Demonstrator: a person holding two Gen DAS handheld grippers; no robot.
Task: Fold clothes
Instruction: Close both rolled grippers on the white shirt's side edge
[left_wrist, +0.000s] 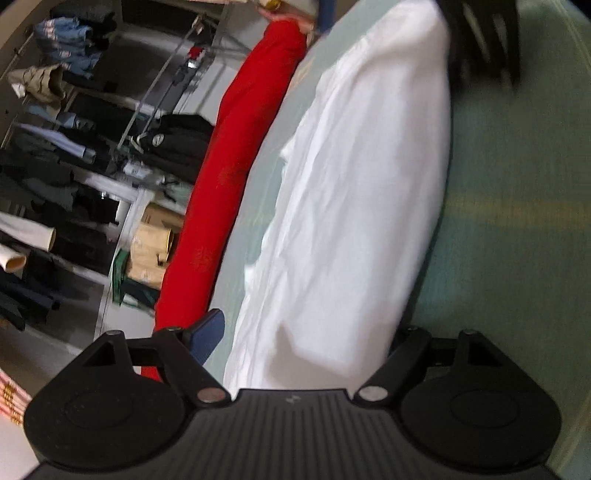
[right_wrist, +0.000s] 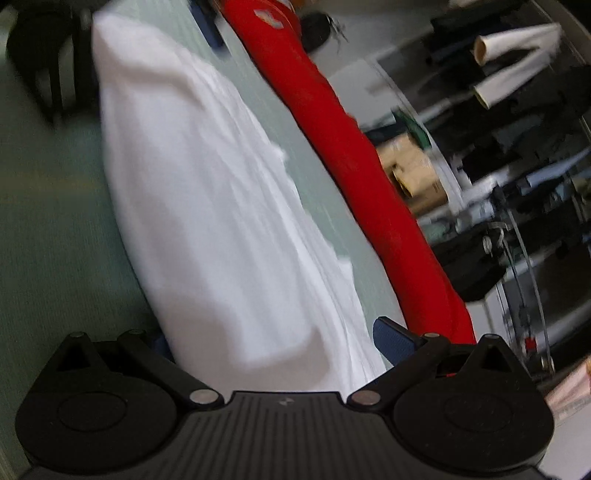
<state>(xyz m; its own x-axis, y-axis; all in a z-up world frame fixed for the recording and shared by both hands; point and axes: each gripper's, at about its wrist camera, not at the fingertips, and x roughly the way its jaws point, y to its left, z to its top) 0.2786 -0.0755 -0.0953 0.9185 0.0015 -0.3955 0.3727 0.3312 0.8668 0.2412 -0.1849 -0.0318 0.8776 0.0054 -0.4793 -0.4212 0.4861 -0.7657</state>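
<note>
At the worktop's (left_wrist: 517, 184) left end, the left gripper (left_wrist: 306, 354) has its jaws spread wide around one end of the white garment (left_wrist: 369, 184), a blue pad (left_wrist: 207, 332) clear of the cloth. The garment lies folded lengthwise along the green worktop, beside red cloth (left_wrist: 236, 147) draping the far edge. At the right end, the right gripper (right_wrist: 273, 350) stands likewise, jaws apart.

Left tongs (left_wrist: 306, 343) jaws spread wide; right tongs (right_wrist: 273, 347) likewise, both angled downward.

White garment (left_wrist: 362, 192), red cloth (left_wrist: 240, 147), greenish(?) table (left_wrist: 517, 229).
</note>
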